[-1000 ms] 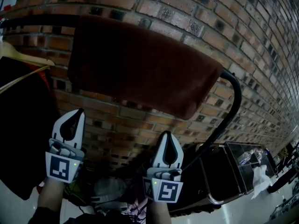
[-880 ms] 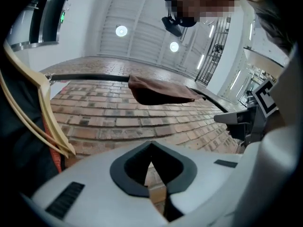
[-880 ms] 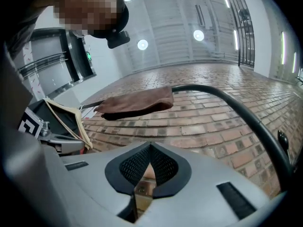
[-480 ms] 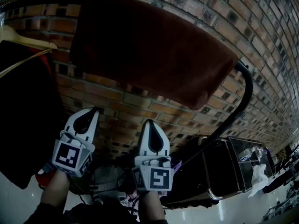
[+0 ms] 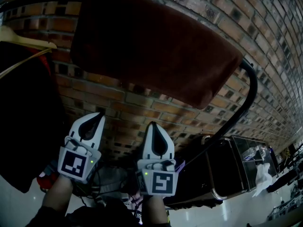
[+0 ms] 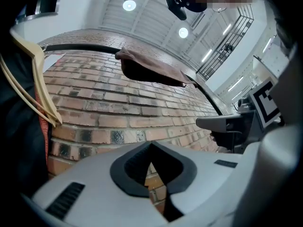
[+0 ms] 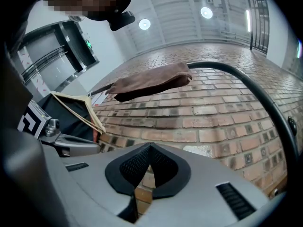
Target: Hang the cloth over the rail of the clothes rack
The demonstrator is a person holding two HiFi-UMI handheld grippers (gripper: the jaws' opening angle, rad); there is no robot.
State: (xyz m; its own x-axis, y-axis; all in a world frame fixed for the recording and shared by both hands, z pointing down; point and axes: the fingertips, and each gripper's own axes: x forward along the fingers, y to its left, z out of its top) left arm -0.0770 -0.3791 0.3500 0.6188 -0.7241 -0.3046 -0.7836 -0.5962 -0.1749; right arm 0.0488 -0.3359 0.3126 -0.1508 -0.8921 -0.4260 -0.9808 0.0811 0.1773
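A dark brown cloth [image 5: 151,51] hangs draped over the black rail [image 5: 246,103] of the clothes rack, in front of a brick wall. The left gripper view shows the same cloth [image 6: 151,70] up on the rail [image 6: 80,48], and so does the right gripper view, with the cloth [image 7: 151,82] on the rail [image 7: 246,86]. My left gripper [image 5: 98,114] is well below the cloth, shut and holding nothing. Beside it, my right gripper [image 5: 152,124] is also shut with nothing between its tips. Both point up toward the wall.
A wooden hanger [image 5: 23,44] carrying a dark garment [image 5: 23,126] hangs on the rail to the left. A dark metal-framed cart or case [image 5: 227,174] stands at the lower right on a shiny floor. Cables and clutter lie near the wall's base.
Both grippers have shifted: the left one right and lower, the right one left and a bit higher. The view has moved closer to the cloth, which stays on the rail.
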